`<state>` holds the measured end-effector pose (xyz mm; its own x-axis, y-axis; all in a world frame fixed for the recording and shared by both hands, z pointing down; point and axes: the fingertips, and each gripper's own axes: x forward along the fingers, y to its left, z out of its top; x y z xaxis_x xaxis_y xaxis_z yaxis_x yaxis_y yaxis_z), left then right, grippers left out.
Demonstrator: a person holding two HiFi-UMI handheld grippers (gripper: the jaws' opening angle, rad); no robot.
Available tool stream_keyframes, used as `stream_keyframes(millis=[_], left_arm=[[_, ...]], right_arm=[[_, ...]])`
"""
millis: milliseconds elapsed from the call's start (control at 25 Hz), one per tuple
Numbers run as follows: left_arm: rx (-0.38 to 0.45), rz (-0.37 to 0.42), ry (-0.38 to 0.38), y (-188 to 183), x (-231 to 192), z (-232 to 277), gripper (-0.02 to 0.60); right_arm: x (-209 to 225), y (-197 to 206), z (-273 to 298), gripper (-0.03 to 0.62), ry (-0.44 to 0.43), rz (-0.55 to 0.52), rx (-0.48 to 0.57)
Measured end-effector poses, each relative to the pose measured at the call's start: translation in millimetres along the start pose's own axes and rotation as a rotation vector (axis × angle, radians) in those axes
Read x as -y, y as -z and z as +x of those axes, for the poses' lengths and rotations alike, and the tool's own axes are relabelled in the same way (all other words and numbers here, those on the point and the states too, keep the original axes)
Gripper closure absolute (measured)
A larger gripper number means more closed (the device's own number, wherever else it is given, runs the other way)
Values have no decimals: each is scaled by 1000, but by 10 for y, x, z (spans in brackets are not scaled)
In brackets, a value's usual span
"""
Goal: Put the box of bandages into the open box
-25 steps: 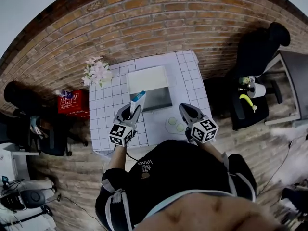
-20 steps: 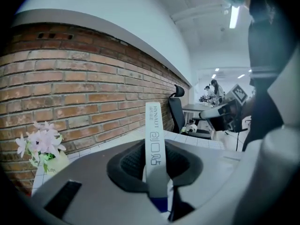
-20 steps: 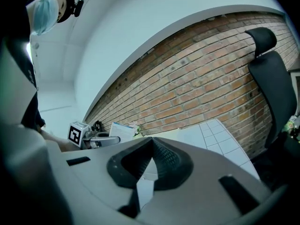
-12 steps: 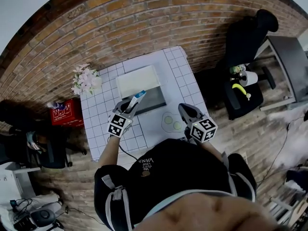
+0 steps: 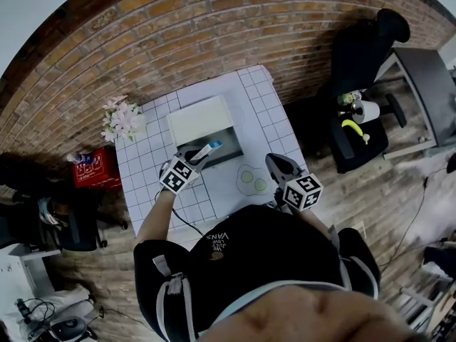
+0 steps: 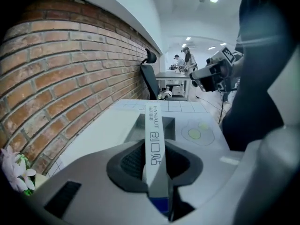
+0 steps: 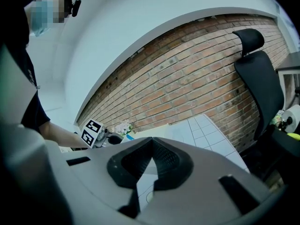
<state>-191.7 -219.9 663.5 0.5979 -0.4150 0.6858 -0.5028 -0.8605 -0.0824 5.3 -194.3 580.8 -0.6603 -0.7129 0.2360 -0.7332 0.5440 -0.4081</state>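
The left hand-held gripper (image 5: 194, 157) is clamped on the lower end of the slim white, blue-tipped cardboard bandage box (image 6: 154, 144), which leans over the near edge of the open grey white-lidded box (image 5: 229, 147); releasing now may tip it onto the white tiled table (image 5: 267, 116).

Smooth, faintly glossy white card on the box of bandages (image 6: 154, 144), printed blue at one end. Matt grey plastic for the shell of the left gripper (image 5: 194, 157), with dark, ribbed, rubbery-looking fingers (image 6: 127, 162); the same on the right gripper (image 7: 152, 156). Smooth white bench (image 5: 265, 130), ruled with thin grey grid lines. Plain matt white and grey on the open box (image 5: 201, 120), material unclear. Rough red brick wall (image 5: 214, 41); wood-look plank floor (image 5: 370, 212); red plastic crate (image 5: 89, 169).
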Motion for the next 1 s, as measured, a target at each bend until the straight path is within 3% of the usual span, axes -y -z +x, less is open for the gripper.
stream_keyframes(millis=[440, 720, 1000], left_arm=[[-164, 28, 229, 177, 195, 229, 500], [-167, -59, 302, 161, 138, 320, 500], [-252, -19, 412, 228, 208, 373, 500]], right_arm=[[100, 63, -81, 600, 18, 17, -24], [209, 87, -173, 600, 55, 31, -17], [241, 102, -221, 600, 76, 40, -15]])
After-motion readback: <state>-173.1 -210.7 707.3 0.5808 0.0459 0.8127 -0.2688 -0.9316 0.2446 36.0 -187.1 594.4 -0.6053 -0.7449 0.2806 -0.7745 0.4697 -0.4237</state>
